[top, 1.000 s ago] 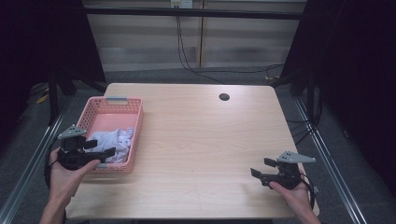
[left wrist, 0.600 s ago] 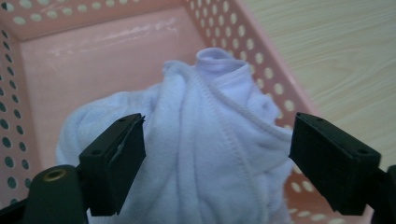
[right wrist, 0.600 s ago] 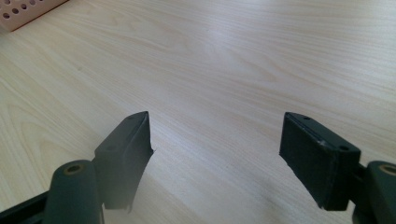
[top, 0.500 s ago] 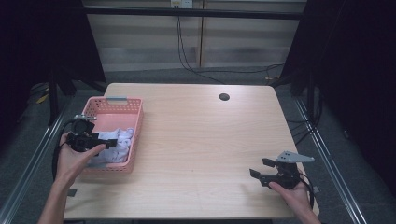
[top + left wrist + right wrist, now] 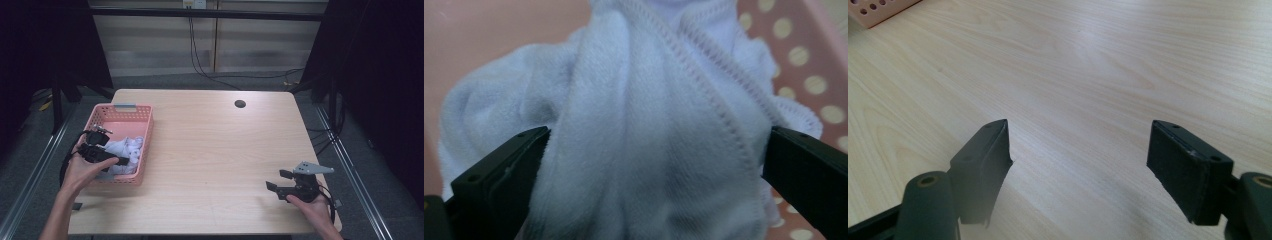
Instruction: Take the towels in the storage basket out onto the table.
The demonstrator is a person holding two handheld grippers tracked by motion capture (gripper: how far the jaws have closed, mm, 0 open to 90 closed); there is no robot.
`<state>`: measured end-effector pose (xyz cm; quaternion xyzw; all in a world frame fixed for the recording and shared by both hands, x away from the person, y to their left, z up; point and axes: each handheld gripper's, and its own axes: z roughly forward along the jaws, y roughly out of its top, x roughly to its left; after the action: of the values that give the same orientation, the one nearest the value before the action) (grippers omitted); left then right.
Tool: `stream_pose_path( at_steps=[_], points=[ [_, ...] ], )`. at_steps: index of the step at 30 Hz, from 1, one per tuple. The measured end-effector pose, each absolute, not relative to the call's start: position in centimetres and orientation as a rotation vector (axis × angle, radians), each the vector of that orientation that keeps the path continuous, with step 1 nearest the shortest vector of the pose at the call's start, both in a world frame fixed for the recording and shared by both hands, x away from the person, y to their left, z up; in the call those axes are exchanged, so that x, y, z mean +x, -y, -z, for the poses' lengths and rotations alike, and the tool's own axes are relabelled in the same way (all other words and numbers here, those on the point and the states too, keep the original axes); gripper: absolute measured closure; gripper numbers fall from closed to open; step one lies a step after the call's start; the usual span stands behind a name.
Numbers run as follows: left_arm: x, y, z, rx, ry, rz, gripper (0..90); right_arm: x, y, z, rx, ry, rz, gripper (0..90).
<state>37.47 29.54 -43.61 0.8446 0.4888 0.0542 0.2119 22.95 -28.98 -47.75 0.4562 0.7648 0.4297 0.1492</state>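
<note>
White cloth (image 5: 649, 140): we see it bunched inside the pink basket (image 5: 131, 111).
Left gripper (image 5: 111, 159): in the basket, fingers wide around the cloth.
Right gripper (image 5: 278, 182): far right of the basket, fingers open above the desk (image 5: 220, 150).

Between left gripper (image 5: 111, 159) jaws: white cloth (image 5: 659, 130), bunched, filling the whole gap, touching both. Beyond and beside, pink basket (image 5: 145, 145) wall, close around. Between right gripper (image 5: 280, 181) jaws: open gap, bare table (image 5: 1108, 65) ahead, nothing in the way. Basket corner far off, ahead and left.
</note>
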Motion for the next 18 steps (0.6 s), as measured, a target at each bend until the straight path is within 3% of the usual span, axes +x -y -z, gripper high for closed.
stream_pose_path(
  at_steps=[18],
  points=[
    [40.8, -28.1, 45.3, 2.451, -1.443, -0.04, 0.0, 23.0, 28.9, 47.8, 1.293, -2.228, -1.246, 26.8]
  ],
)
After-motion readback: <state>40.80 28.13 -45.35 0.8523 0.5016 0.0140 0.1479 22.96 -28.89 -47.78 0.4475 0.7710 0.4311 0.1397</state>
